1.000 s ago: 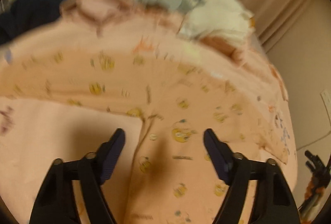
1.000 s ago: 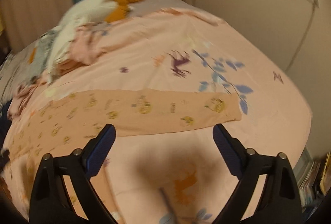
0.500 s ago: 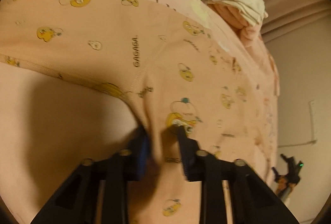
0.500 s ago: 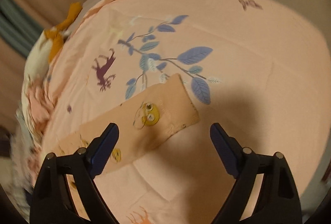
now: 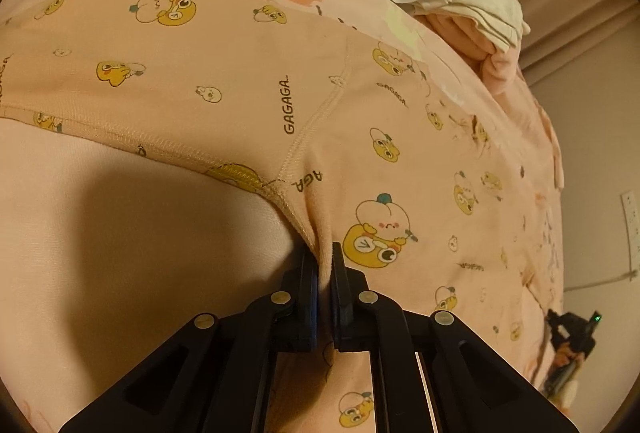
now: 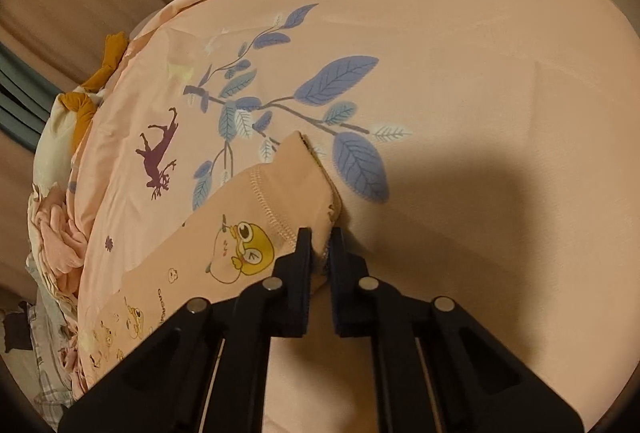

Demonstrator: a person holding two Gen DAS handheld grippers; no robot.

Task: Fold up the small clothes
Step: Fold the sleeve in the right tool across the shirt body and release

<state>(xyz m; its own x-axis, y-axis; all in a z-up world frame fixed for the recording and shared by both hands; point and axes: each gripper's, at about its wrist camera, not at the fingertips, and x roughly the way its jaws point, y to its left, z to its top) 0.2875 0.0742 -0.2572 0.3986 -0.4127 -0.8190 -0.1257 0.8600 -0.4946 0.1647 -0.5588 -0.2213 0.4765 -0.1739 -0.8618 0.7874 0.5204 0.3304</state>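
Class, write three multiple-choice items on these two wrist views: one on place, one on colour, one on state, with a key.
1. Where does the left tool grip the peach printed garment?
A. at its crotch seam
B. at a leg cuff
C. nowhere

2. What colour are the big leaves on the bed sheet?
A. red
B. blue
C. black

3. How is the right tool?
A. wide open
B. out of view
C. shut on the garment's hem

Key: A, seams meet at its fingers; B, leaves print blue; C, cloth is pinched.
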